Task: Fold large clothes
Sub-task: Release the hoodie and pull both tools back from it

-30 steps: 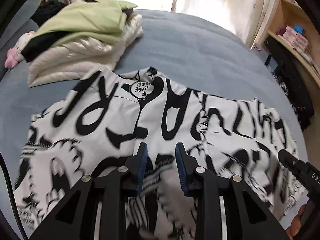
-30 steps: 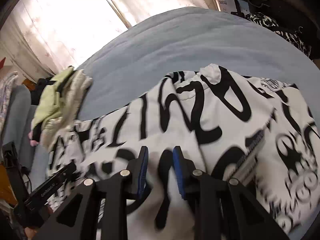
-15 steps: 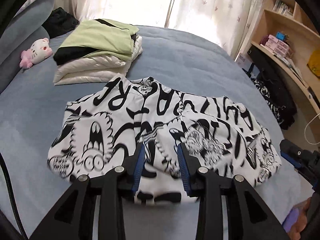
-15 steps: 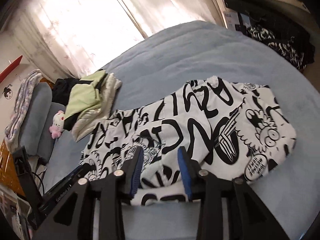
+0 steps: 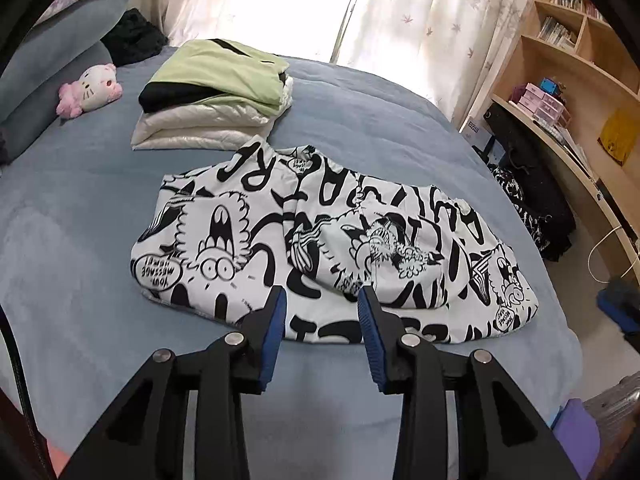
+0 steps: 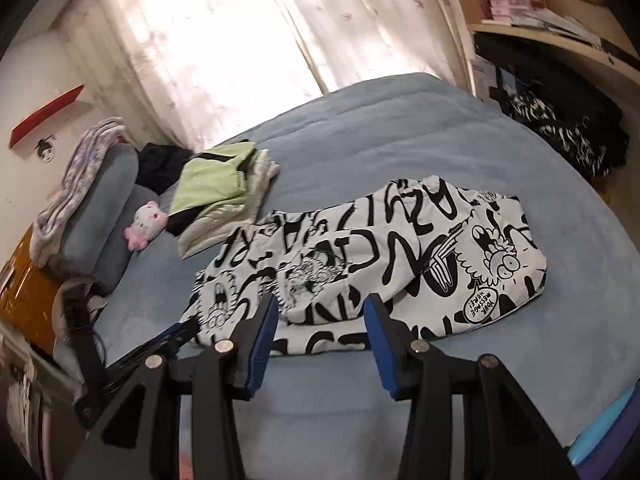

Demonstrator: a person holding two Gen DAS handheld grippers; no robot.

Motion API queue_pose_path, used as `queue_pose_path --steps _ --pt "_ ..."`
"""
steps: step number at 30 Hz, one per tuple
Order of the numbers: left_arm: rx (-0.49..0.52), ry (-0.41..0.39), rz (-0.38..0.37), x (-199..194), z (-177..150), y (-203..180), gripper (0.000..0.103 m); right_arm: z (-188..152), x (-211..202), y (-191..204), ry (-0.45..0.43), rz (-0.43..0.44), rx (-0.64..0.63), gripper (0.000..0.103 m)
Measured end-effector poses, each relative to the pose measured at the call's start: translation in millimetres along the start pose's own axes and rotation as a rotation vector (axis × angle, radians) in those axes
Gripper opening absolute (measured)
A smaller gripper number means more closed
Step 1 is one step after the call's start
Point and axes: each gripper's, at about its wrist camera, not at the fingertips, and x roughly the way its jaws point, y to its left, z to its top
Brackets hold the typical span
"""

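- Garment: white top with black cartoon print (image 5: 320, 248), folded into a wide flat bundle, lying on blue bed cover (image 5: 360, 128), roughly mid-bed. Same garment in right wrist view (image 6: 380, 256).
- Left gripper (image 5: 322, 308): jaws opening, part-way apart, nothing between the blue pads (image 5: 276, 328). Hangs above near hem of garment, not touching cloth.
- Right gripper (image 6: 320, 316): jaws opening, a bit wider than the left, nothing clamped. Also above near edge of garment, clear of it.
- Left gripper's black body shows at lower left of right wrist view, just beside garment's left end.
- Folded stack (image 5: 216, 92): green piece with black trim on top of cream padded one, behind garment toward head of bed, corner almost touching garment's far edge.
- Pink-and-white plush toy (image 5: 90, 88) left of stack, next to grey pillow (image 5: 52, 64).
- Curtains (image 5: 420, 20) backlit behind bed; wooden shelving (image 5: 580, 64) on right with boxes and books.
- Dark clothes heaped (image 5: 536, 204) off right side of bed.
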Motion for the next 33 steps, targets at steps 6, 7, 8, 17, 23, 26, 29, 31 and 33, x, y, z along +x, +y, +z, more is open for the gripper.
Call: queue_pose_path --steps 6,7,8,17,23,26,29,31,33 --pt "-0.006 0.028 -0.007 4 -14 6 0.036 -10 -26 19 -0.069 0.005 -0.092 0.064" --pt "-0.009 0.033 -0.010 6 -17 8 0.036 -12 -25 22 -0.081 -0.005 -0.112 0.064" --pt "-0.015 0.037 -0.015 7 -20 10 0.036 -14 -22 26 -0.087 -0.020 -0.133 0.064" --pt "-0.116 0.060 -0.072 32 -41 41 0.055 -28 38 35 -0.028 -0.053 -0.140 0.064" --pt "-0.226 0.098 -0.118 60 -53 65 0.057 -33 70 34 0.010 -0.067 -0.118 0.064" --pt "-0.299 0.115 -0.134 73 -62 77 0.057 -36 89 33 0.048 -0.077 -0.125 0.064" --pt "-0.366 0.139 -0.142 88 -71 88 0.057 -37 102 30 0.084 -0.072 -0.116 0.064" --pt "-0.395 0.131 -0.158 95 -73 92 0.057 -38 110 29 0.100 -0.069 -0.113 0.064" --pt "-0.404 0.107 -0.164 98 -71 94 0.057 -38 117 28 0.110 -0.067 -0.113 0.064"
